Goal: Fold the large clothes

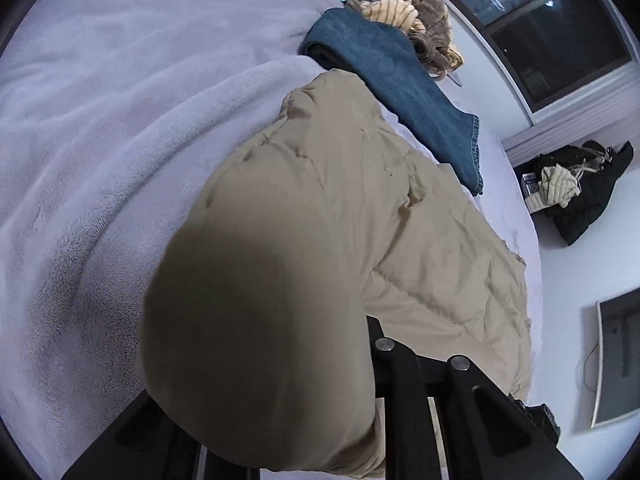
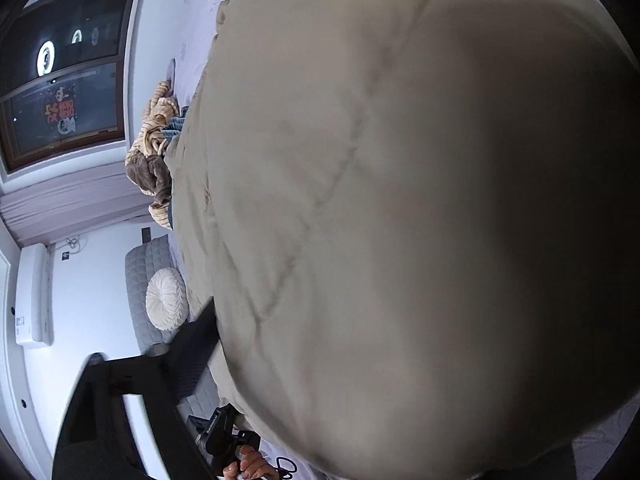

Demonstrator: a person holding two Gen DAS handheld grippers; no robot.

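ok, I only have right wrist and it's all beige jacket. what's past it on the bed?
Observer: Left wrist shows folded jeans just past the jacket, along its far edge.
Operator: Left tongs gripping?
Observer: Can't tell. One finger of the left tongs shows, and the jacket bulges over the rest.
Operator: What's on the other side?
Observer: The lilac blanket spreads wide there, away from the jeans.
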